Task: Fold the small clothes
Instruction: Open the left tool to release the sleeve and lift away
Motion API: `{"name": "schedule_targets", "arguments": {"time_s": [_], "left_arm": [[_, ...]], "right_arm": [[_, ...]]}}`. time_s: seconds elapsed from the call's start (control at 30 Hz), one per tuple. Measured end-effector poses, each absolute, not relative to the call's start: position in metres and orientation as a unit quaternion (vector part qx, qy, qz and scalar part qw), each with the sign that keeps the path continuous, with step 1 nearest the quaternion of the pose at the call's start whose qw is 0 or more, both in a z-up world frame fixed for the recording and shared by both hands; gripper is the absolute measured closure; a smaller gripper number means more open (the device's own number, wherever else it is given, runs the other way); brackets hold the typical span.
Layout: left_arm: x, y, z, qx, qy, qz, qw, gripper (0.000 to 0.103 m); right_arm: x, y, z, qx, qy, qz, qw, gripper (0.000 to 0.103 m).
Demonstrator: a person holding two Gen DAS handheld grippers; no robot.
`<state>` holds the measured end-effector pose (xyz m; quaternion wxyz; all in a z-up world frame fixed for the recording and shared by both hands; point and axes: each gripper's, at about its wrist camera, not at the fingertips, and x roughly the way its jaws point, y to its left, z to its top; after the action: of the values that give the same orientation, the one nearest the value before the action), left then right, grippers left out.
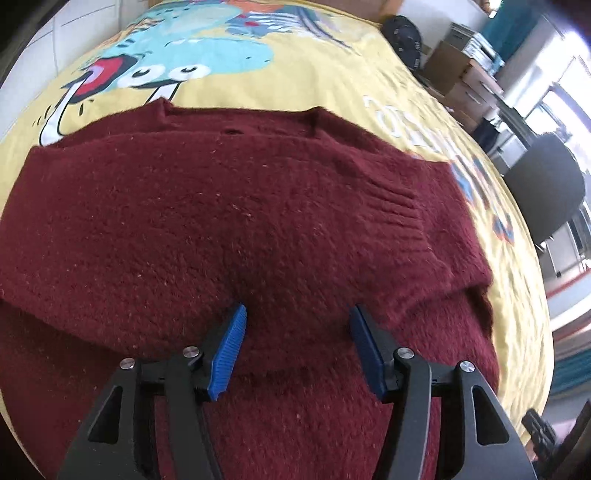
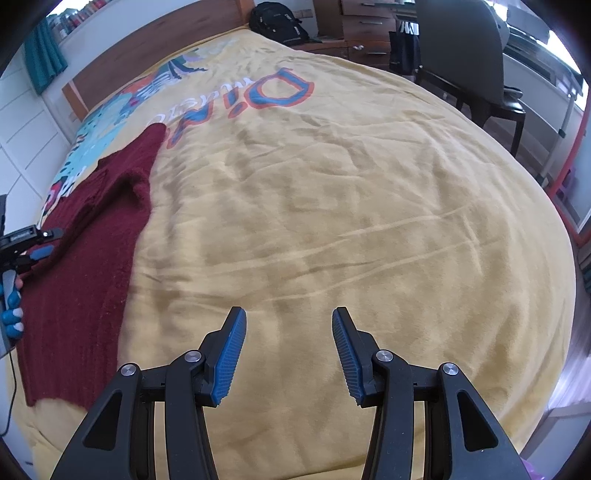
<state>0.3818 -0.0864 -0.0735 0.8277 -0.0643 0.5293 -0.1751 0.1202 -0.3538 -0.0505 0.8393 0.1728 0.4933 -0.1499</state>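
A dark red knitted sweater (image 1: 207,221) lies spread on the yellow printed bedspread (image 1: 332,81), with a sleeve folded across its body and the ribbed cuff (image 1: 399,206) towards the right. My left gripper (image 1: 299,310) hangs just over the sweater's lower middle. It is open, with only flat knit under the blue pads (image 1: 231,343). In the right wrist view the sweater (image 2: 92,240) lies at the far left, and the left gripper (image 2: 33,251) shows at its edge. My right gripper (image 2: 288,314) stands open over bare bedspread (image 2: 332,203), well apart from the sweater.
A wooden headboard (image 2: 147,48) runs along the far side of the bed. Beyond the bed stand a black backpack (image 2: 279,20), wooden drawers (image 2: 365,26) and a dark chair (image 2: 465,48). Cardboard boxes (image 1: 454,70) sit past the right edge.
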Motion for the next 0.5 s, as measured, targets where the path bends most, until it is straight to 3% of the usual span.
{"name": "schedule_targets", "arguments": {"time_s": [0.37,0.5], "left_arm": [[0.399,0.014,-0.058,-0.074,0.476,-0.055,0.875,0.050],[0.404,0.056,-0.070,-0.092,0.492,-0.006,0.866,0.050]], "right_arm": [[0.142,-0.331,-0.049,0.155,0.499,-0.131,0.843,0.053],[0.146,-0.325,-0.048,0.152,0.501,-0.125,0.843,0.053]]}}
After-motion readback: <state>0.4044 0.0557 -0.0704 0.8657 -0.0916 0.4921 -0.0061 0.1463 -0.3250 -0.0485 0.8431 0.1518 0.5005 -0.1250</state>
